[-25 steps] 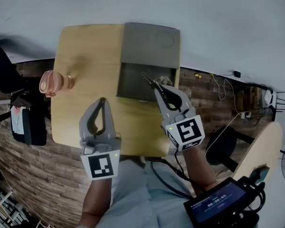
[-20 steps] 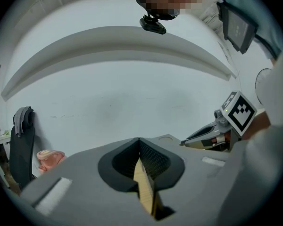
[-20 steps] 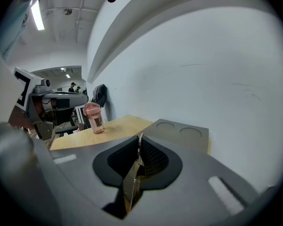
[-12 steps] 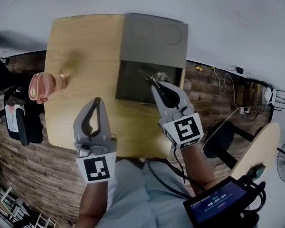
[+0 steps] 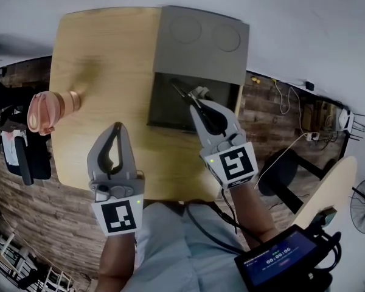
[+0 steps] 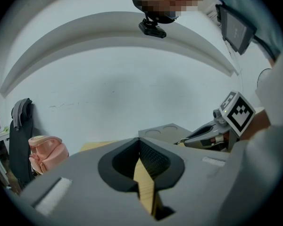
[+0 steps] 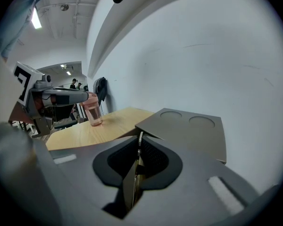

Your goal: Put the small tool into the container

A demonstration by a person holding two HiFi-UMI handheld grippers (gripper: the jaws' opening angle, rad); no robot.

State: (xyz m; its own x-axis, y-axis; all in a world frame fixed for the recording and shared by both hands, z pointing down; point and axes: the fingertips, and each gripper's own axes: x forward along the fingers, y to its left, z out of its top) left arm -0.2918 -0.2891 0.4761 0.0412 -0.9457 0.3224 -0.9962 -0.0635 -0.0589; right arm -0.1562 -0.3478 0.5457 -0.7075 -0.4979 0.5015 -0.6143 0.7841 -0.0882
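- A pink cup [image 5: 47, 109] is standing well out to the left of the left hand-held gripper [image 5: 116, 130], at the edge of the bench [image 5: 103, 59].
- The left hand-held gripper is hanging over bare wood. Its jaws are meeting tip to tip with nothing between them. In the left gripper view, only bench wood is showing through the slot behind the tips.
- A grey container [image 5: 165, 109] is sitting ahead of that gripper and to its right. It is lying open, directly in front of the right hand-held gripper [image 5: 196, 104].
- The lid [image 5: 201, 44], which has two round recesses, is lying flat on the far side of the open compartment from the gripper.
- The right hand-held gripper is pinching the small tool [image 5: 182, 92], with its jaws nearly together. In the right gripper view, a thin metal strip is showing between the pads [image 7: 153, 157].
- The tool's slim dark end is sticking out past the tips over the open compartment. I cannot tell whether it is touching the bottom.
- A screen [image 5: 277, 259] is glowing behind that gripper and to its right.
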